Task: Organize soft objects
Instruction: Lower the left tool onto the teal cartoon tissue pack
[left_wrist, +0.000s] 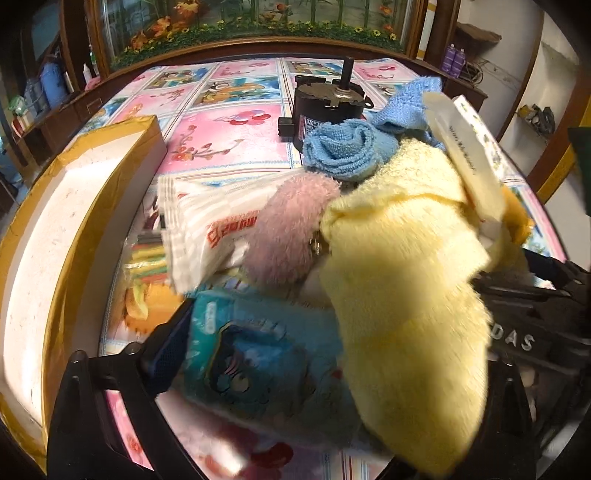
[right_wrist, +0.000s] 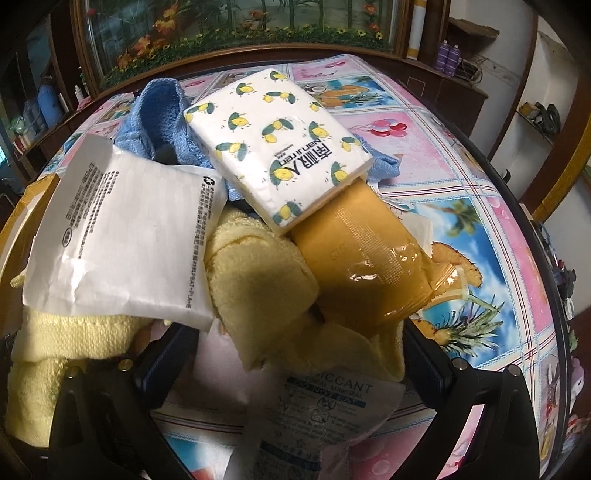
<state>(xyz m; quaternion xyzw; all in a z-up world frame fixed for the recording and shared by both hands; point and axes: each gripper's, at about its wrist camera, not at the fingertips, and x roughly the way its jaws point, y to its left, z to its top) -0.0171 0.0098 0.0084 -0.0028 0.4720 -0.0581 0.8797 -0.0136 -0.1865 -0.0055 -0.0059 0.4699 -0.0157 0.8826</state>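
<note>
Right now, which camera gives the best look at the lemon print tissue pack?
The right wrist view: the lemon print tissue pack lies face up on the pile, its whole top and printed lettering visible. The left wrist view catches only a thin edge of it behind the yellow towel.

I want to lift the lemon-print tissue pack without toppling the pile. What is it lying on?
The lemon-print tissue pack lies tilted on the blue towel, its near end over the mustard-coloured pack and beside the yellow towel. What is directly beneath its middle is covered.
</note>
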